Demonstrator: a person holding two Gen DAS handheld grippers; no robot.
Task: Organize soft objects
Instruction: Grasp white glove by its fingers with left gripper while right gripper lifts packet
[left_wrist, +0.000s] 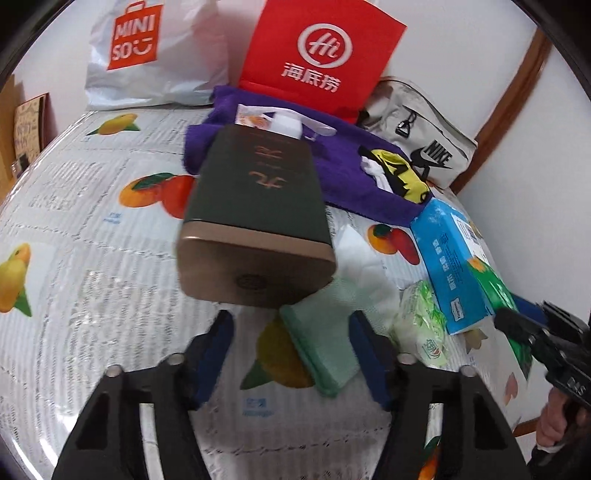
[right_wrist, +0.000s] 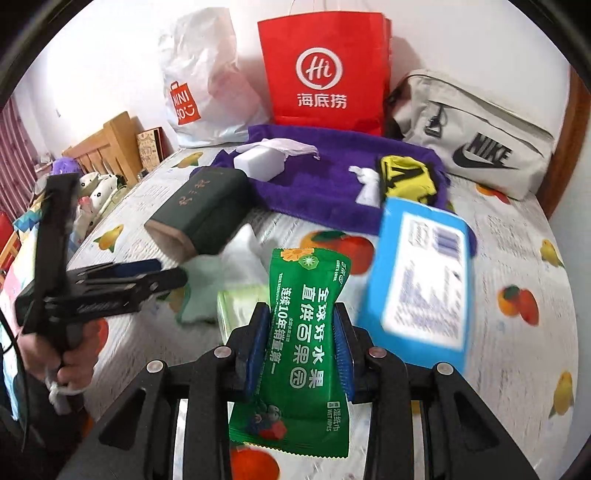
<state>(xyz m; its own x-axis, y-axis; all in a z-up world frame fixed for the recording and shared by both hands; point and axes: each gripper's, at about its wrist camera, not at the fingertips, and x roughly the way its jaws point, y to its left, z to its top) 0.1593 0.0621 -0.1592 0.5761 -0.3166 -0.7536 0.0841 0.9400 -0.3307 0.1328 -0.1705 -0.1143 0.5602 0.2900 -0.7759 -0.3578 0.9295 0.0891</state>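
The right gripper (right_wrist: 300, 334) was clamped on a green wet-wipes packet (right_wrist: 295, 343); the left gripper (left_wrist: 291, 354) was held spread above a green cloth (left_wrist: 317, 350), dark bottle (left_wrist: 255, 210) at 12 o'clock.

Both grippers (left_wrist: 291, 354) (right_wrist: 301, 350) are black, silver-screwed, with ribbed blue pads (right_wrist: 341, 354); white lettering (left_wrist: 574, 386), perhaps "DAS", marks one.

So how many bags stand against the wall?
3: white plastic Miniso bag at left, red paper Haidilao bag in the middle, grey fabric Nike bag at right. None seems hidden.
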